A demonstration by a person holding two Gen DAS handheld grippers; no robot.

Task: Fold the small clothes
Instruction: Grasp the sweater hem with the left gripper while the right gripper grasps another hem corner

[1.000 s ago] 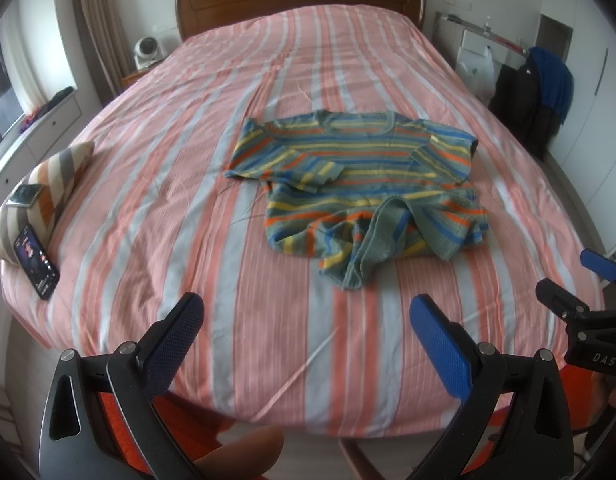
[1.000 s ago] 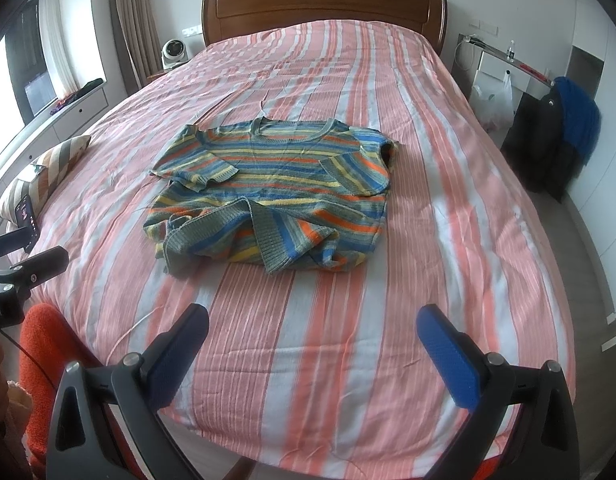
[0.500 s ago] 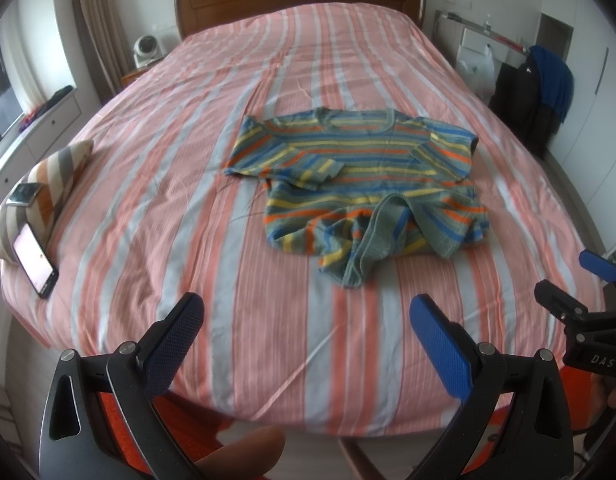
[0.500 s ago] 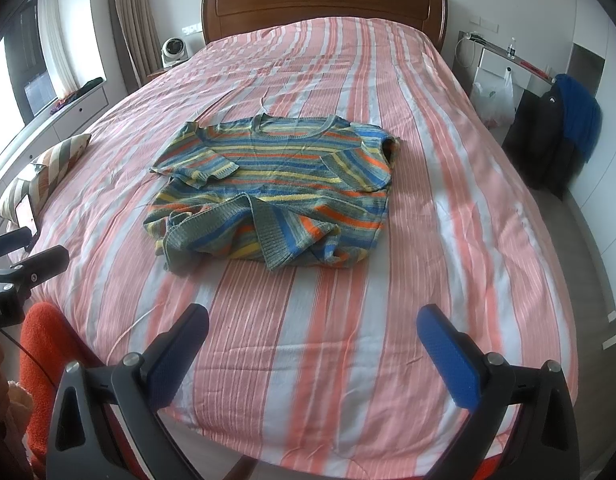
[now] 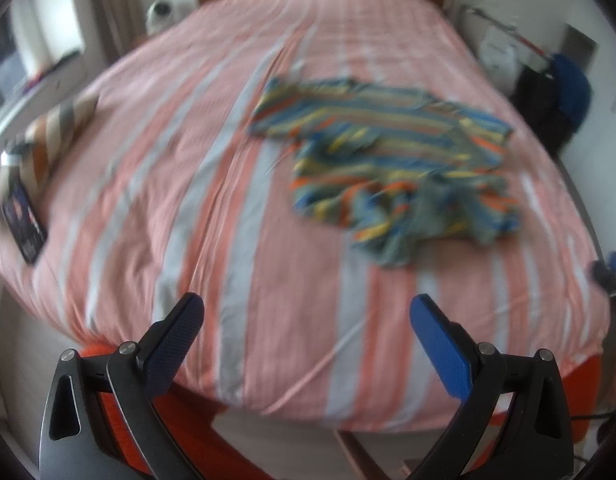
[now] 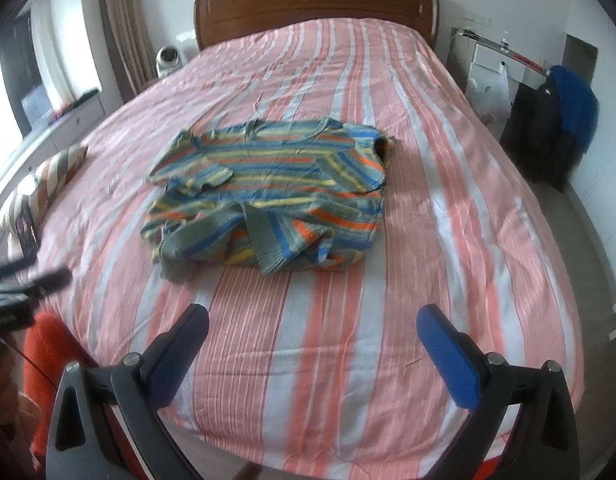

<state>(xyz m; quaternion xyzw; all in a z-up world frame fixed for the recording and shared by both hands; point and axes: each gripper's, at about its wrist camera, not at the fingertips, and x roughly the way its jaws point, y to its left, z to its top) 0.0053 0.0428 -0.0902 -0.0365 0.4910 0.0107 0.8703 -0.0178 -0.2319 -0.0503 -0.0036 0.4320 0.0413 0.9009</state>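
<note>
A small striped knit sweater [image 6: 268,192] in blue, orange, yellow and grey lies rumpled in the middle of the bed; its lower half is bunched up. It also shows, blurred, in the left wrist view [image 5: 391,164]. My left gripper [image 5: 308,320] is open and empty above the foot of the bed, well short of the sweater. My right gripper [image 6: 311,328] is open and empty, also near the foot edge. The left gripper's fingers show at the left edge of the right wrist view [image 6: 24,280].
The bed [image 6: 447,240] has a pink, orange and white striped cover and a wooden headboard [image 6: 315,4]. A striped pillow [image 5: 48,136] and a phone [image 5: 24,216] lie at the bed's left edge. Dark clothes [image 6: 555,120] hang at the right.
Both grippers have moved forward toward the bed; the left wrist view is motion-blurred and has swung left. The sweater has not moved. Both grippers stay open.
</note>
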